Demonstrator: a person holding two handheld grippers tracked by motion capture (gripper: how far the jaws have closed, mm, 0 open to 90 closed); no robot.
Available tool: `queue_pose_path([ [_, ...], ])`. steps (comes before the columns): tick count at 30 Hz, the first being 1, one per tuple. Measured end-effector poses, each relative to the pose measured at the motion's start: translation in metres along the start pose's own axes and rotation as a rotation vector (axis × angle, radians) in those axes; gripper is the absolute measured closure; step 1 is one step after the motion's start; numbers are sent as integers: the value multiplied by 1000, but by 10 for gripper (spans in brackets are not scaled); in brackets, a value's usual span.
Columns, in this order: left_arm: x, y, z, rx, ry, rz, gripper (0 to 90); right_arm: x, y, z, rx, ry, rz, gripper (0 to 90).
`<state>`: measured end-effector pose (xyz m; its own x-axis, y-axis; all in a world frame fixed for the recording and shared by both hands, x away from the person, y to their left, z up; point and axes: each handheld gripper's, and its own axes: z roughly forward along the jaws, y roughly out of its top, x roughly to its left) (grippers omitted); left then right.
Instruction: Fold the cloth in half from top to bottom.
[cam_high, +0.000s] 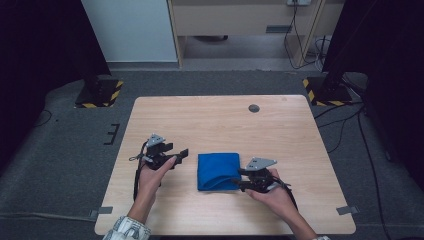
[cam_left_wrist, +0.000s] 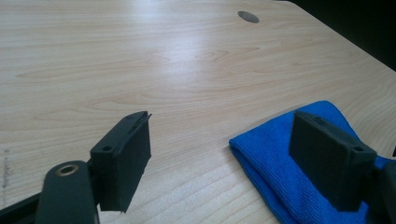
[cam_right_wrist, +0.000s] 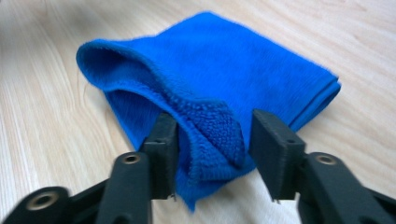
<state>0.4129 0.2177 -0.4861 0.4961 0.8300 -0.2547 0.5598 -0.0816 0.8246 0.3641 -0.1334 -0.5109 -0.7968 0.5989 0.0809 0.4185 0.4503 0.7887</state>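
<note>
A folded blue cloth lies on the wooden table near the front middle. My right gripper is at the cloth's near right corner. In the right gripper view the cloth has a raised, curled edge standing between the jaws of that gripper; the edge touches the left jaw and a gap remains at the right jaw, so it is open. My left gripper hovers just left of the cloth, open wide with nothing in it. In the left gripper view the cloth lies behind the right jaw.
A round dark grommet sits in the tabletop near the far edge, also in the left gripper view as a grommet. Two stand bases with yellow-black stripes flank the table's far corners. Cables trail on the grey floor at right.
</note>
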Motion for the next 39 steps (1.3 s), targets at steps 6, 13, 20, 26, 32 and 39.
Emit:
queue_pose_path([
  [6,-9,-5,2,20,7,41,196,8,-2,-4,1,4,-8,403],
  [13,-25,-8,8,32,0,83,173,15,7,-9,-49,0,-14,324],
  [20,-27,-9,11,51,11,105,146,7,14,-7,-80,-51,14,287],
  [26,-24,-9,12,57,23,97,101,3,17,-5,-94,-80,35,211],
  [32,-24,-10,14,72,28,108,75,0,22,0,-96,-85,44,185],
  [39,-22,-12,11,81,50,123,71,1,26,4,-94,-93,44,157],
])
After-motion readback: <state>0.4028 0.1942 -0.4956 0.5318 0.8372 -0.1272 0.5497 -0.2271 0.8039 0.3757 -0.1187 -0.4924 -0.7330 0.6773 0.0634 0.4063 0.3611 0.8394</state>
